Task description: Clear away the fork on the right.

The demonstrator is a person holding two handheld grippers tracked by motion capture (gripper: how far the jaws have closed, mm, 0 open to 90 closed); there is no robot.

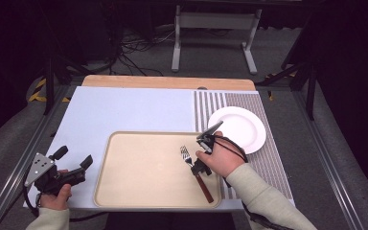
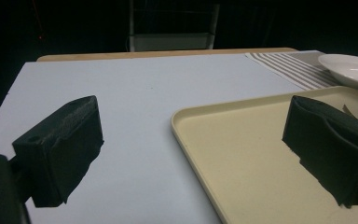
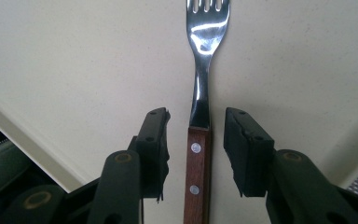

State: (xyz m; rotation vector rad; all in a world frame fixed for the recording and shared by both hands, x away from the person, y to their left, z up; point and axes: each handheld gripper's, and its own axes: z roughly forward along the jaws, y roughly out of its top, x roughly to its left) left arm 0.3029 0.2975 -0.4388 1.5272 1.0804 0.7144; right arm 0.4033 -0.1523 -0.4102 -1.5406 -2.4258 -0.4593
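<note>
Right gripper point(image 1: 197, 168) hides the fork's point(image 1: 195, 173) middle in the high view. Fork handle & tine tips run off the right gripper view. Plate point(image 2: 350, 70) cut off at edge.

I see the fork point(image 1: 195, 169): steel tines and neck, reddish-brown wooden handle with two rivets, lying flat on the beige tray point(image 1: 139, 172), in its right part near the front right corner. Tines point away from me and slightly left, handle toward the front edge. My right claw point(image 3: 196, 140) straddles the handle, pads clear of the wood on both sides.
</note>
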